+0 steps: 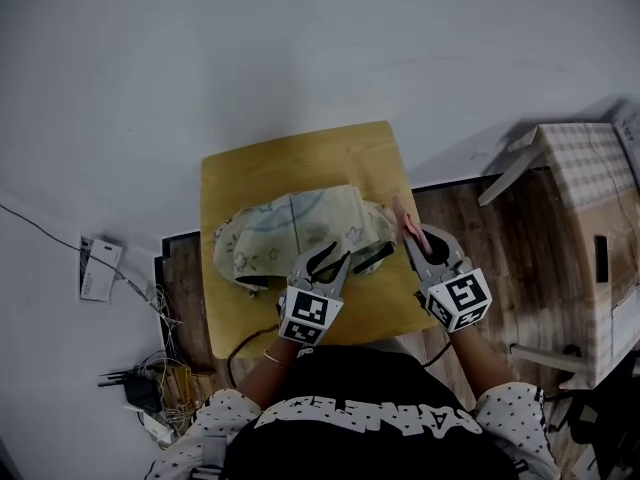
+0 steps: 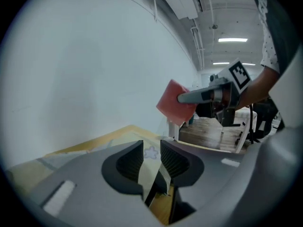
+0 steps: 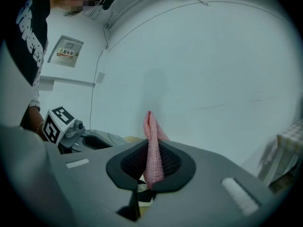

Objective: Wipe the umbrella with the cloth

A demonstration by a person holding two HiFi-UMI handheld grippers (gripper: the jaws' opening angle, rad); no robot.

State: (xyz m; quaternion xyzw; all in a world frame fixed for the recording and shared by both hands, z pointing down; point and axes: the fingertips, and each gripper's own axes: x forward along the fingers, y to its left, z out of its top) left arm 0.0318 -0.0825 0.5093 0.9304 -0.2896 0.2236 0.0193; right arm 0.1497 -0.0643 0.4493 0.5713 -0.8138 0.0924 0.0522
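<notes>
A folded pale umbrella [image 1: 300, 228] with a star print lies across a small wooden table [image 1: 240, 173]; its near edge shows past the jaws in the left gripper view [image 2: 150, 152]. My left gripper [image 1: 333, 264] hovers at the umbrella's near edge, open, with nothing pressed between its pads. My right gripper [image 1: 412, 236] is at the umbrella's right end, shut on a pink cloth [image 1: 409, 224]. The cloth [image 3: 152, 145] stands up between the right jaws, and it also hangs from that gripper in the left gripper view [image 2: 174, 103].
A cardboard box [image 1: 585, 238] stands on the wooden floor at the right. Cables and a power strip [image 1: 100, 268] lie on the floor at the left. A white wall is beyond the table.
</notes>
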